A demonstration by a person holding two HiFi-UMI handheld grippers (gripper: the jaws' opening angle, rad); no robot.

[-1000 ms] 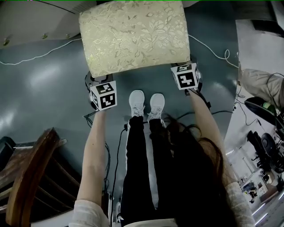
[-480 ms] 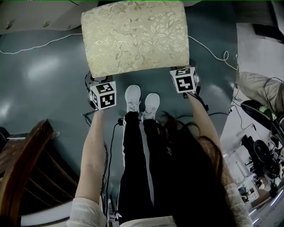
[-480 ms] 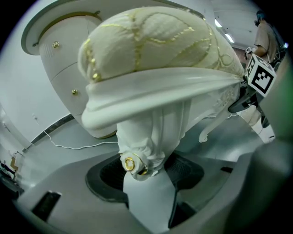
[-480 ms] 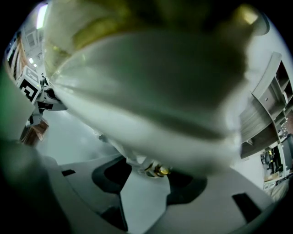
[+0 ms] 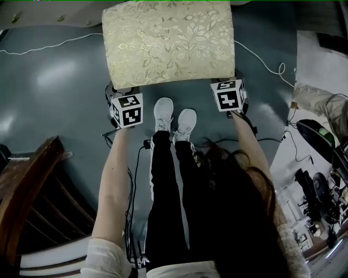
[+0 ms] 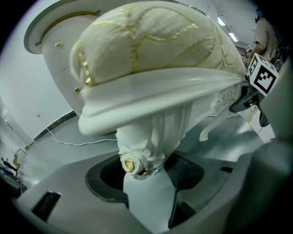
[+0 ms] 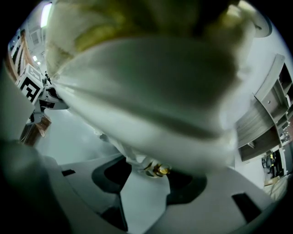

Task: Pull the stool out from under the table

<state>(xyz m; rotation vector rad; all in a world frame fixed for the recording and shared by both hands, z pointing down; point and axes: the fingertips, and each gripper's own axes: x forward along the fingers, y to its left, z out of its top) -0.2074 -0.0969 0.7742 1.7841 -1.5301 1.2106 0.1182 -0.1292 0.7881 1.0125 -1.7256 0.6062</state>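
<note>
Though spread wide, both pinching: L gripper [image 6: 145,178] pads [image 6: 106,176] against both sides of stool [image 5: 168,43] near-left leg [image 6: 151,132], at gold ornament [image 6: 129,165]; R gripper [image 7: 151,176] pads [image 7: 114,172] likewise on near-right leg [image 7: 133,157]. Stool upright on grey floor [image 5: 60,103], just ahead of shoes [image 5: 163,114]. Cushion [image 6: 146,41] long axis L–R across head view, far edge at frame top by pale studded furniture [image 5: 49,16]. Shoes closest thing on near side, betw the two grippers. Wooden chair [image 5: 27,190] well apart, lower L. White cord [image 5: 261,59] on floor off stool's R side; black cables [image 5: 133,179] by feet.
</note>
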